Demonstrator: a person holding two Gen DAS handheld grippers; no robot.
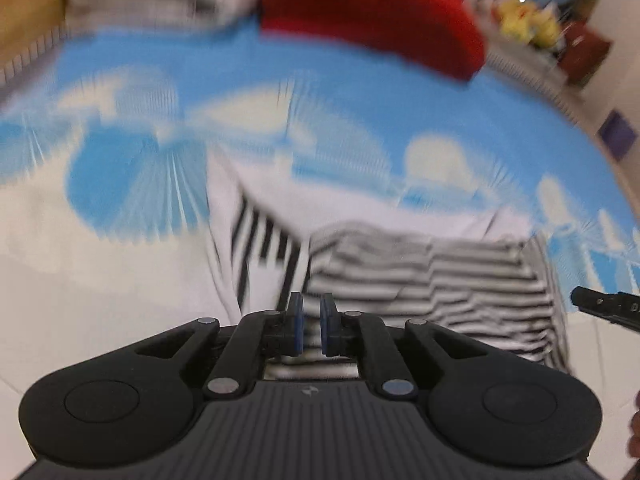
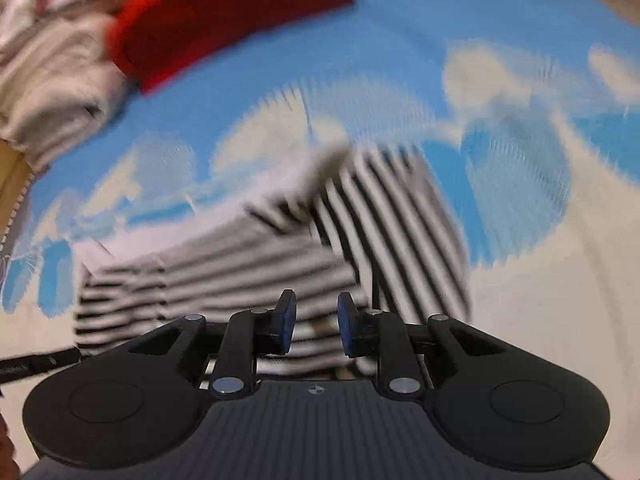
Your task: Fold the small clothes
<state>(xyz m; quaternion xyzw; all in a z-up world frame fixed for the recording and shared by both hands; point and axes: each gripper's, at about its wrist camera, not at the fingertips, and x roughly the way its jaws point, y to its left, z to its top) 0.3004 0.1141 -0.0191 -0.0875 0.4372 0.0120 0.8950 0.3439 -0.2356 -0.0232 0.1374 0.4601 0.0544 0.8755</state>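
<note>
While blurred, yellow toys (image 1: 528, 24) show leftward.

The striped garment (image 2: 240, 280) is soft knitted-looking cloth in black and white, matt and creased, lying on a sky-print sheet (image 1: 360, 112) of smooth matt cloth in blue and white. Beyond the striped garment, the red piece (image 1: 372, 12) looks like thick, matt, felt-like fabric, and beside it lies a cream cloth bundle (image 2: 52, 92). Each hand-held gripper (image 2: 317, 326) is matt black plastic with shiny metal pivot pins and blue rubbery pads (image 2: 289, 328).
</note>
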